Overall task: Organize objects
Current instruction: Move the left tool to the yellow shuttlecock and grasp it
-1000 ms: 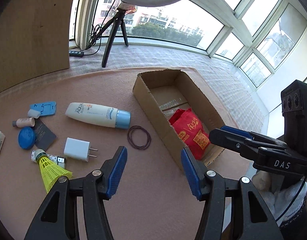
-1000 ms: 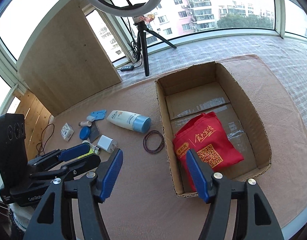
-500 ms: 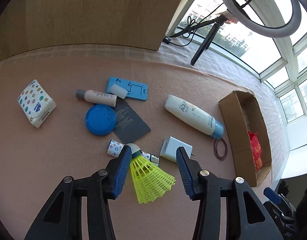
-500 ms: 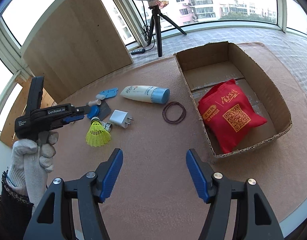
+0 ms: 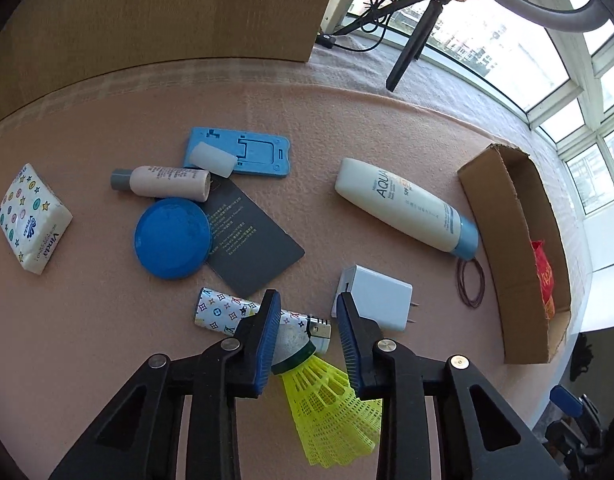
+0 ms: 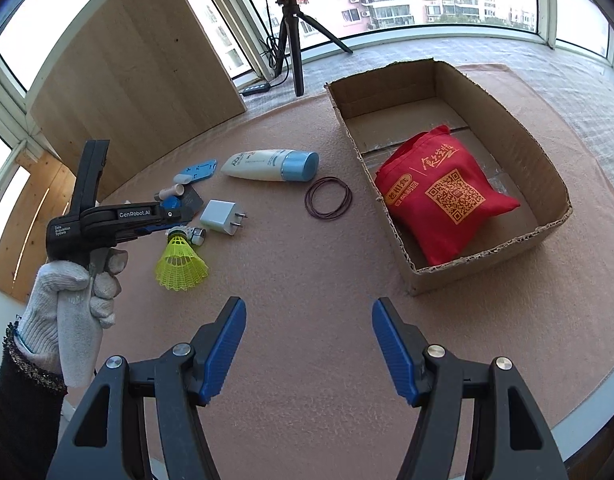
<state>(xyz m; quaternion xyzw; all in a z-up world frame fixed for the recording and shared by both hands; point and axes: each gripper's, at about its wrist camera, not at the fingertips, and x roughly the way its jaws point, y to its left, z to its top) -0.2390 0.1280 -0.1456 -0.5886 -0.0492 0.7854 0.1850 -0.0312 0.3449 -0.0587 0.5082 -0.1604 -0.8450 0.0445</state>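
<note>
- On the pink surface [image 5: 387,128], the left gripper [image 5: 307,332] has its fingers spread either side of the yellow shuttlecock [image 5: 327,400], not closed on it.
- Beside the shuttlecock lie a patterned lighter [image 5: 227,310] and a white charger [image 5: 377,300].
- Further right, the right gripper [image 6: 309,346] hovers with fingers released, near the cardboard box [image 6: 487,264] holding a red bag [image 6: 443,192].

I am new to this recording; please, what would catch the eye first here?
The neon yellow shuttlecock lies on the pink mat, its cork end between the fingers of the open left hand-held gripper. Far right, the cardboard box holds a bright red bag.
</note>
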